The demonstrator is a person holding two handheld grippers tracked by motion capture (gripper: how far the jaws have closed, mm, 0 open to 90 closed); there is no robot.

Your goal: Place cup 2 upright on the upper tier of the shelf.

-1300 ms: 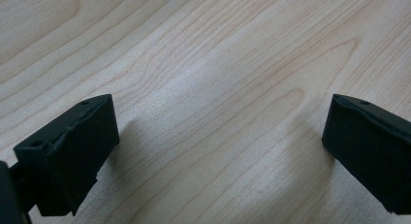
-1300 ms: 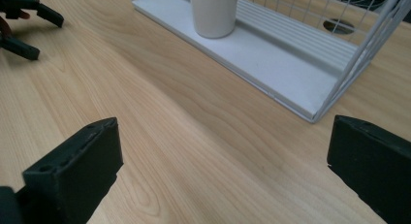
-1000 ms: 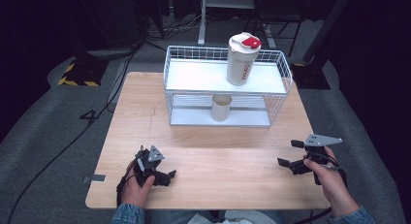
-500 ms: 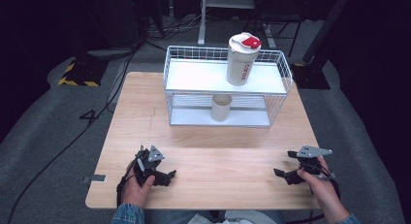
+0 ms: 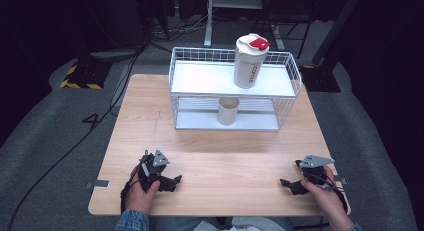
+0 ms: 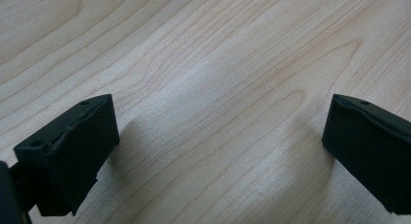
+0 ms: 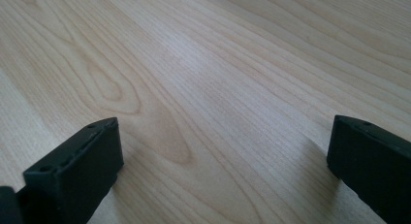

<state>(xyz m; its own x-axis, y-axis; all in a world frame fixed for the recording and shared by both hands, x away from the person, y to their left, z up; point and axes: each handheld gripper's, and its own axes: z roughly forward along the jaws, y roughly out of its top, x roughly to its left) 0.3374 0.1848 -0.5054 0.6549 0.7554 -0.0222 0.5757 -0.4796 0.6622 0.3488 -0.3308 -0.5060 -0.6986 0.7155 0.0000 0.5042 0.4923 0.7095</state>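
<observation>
Both tongs are black. The left tongs carry a grey three-cornered plate on top, and a black cable loops behind them; the right tongs bear a similar plate. Each jaw is a blocky black pad with small holes. Blue denim sleeves cover the wrists behind the tongs.

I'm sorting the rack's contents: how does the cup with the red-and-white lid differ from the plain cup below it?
The lidded cup stands on the upper shelf of the wire rack; the plain cup stands on the lower shelf. The lidded cup looks taller and carries red lettering on its side; the plain cup is shorter and unmarked. The lidded cup is closed by a red-and-white lid; the plain cup is open-topped. Both are whitish and upright.
</observation>
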